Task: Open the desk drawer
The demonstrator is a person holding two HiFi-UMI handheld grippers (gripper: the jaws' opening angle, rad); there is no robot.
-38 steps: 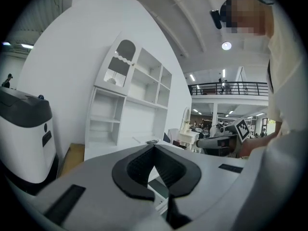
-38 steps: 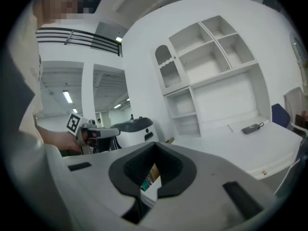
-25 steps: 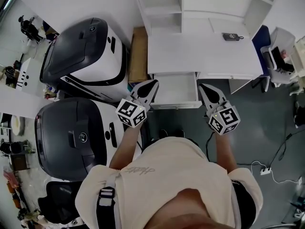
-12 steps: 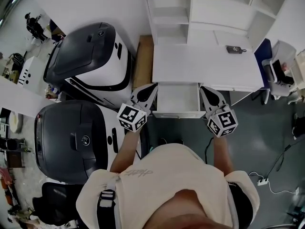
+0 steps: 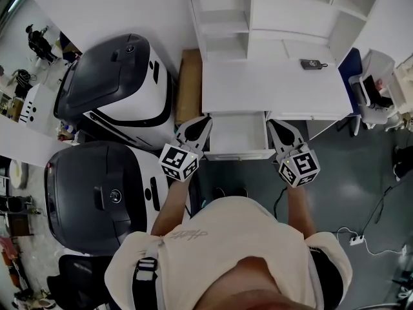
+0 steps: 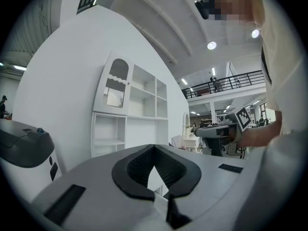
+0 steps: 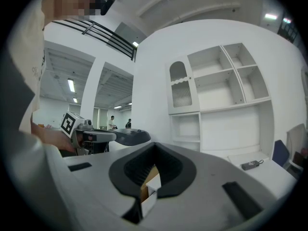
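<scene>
The white desk (image 5: 264, 86) has its drawer (image 5: 237, 134) pulled out toward me, and its inside looks bare. My left gripper (image 5: 205, 119) hovers just left of the drawer, jaws closed to a point, holding nothing. My right gripper (image 5: 271, 123) is just right of the drawer, also shut and empty. Neither touches the drawer. In the left gripper view the left gripper (image 6: 154, 147) points level at the shelving. In the right gripper view the right gripper (image 7: 155, 146) does the same.
A white shelf unit (image 5: 222, 24) stands at the back of the desk, and a small black device (image 5: 312, 64) lies on the desktop. Two big black-and-white machines (image 5: 119, 82) (image 5: 97, 186) crowd the left. A brown box (image 5: 188, 76) is wedged beside the desk. A chair (image 5: 374, 82) stands at right.
The head camera has swayed a little. Both grippers stay beside the pulled-out drawer with jaws closed, and the drawer has not moved.
</scene>
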